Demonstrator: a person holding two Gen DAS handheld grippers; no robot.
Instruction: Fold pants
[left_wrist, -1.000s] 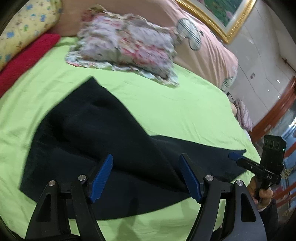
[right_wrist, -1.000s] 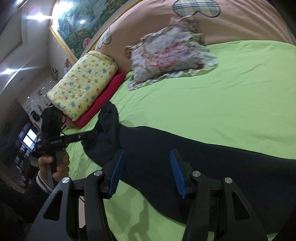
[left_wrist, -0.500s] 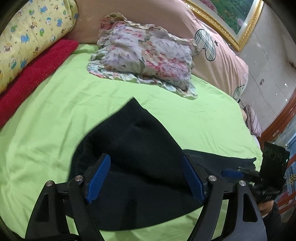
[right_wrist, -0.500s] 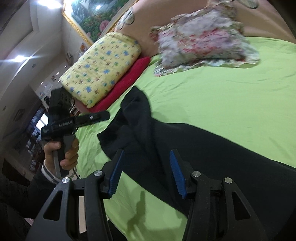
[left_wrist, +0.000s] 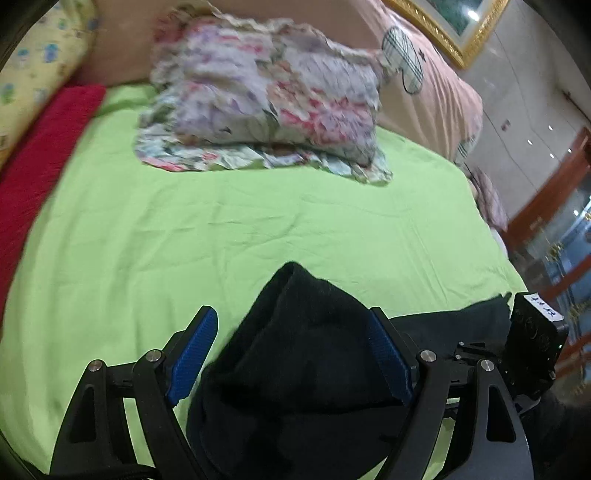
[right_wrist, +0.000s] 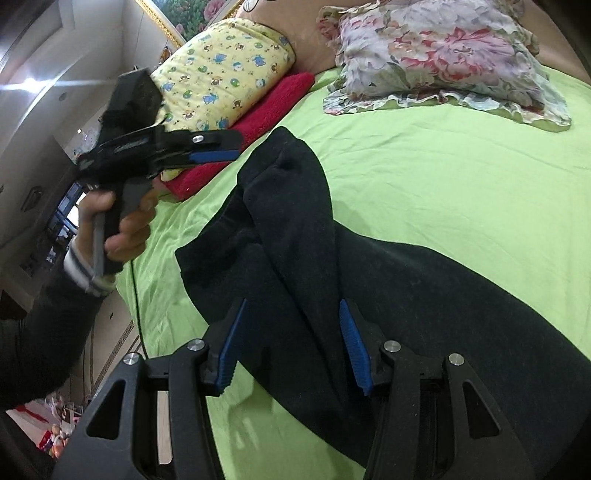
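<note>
Although the green sheet (left_wrist: 258, 229) takes up most of both views, the thing that has changed is the dark pants (right_wrist: 424, 295) lying on it. A second ago they were spread wide and flat across the near side of the sheet; now the end on the left has been gathered into a raised, peaked hump (left_wrist: 295, 332) well short of the flowered pillow (left_wrist: 266, 99), while the rest runs flat toward the right edge of the bed. In the right wrist view that hump reads as a thick fold of cloth doubled back on itself, pointing toward the red towel (right_wrist: 258, 125).

I judge this to mean the first fold is under way but not laid down: the cloth is bunched, not flat.

The left gripper (left_wrist: 291, 354) has moved in over the hump, its blue pads wide apart on either side of the cloth and gripping nothing. From the side in the right wrist view, I cannot tell its gap. The right gripper (right_wrist: 288, 339) is likewise wide, hanging above the pants near the hump, with no cloth pinched.
</note>
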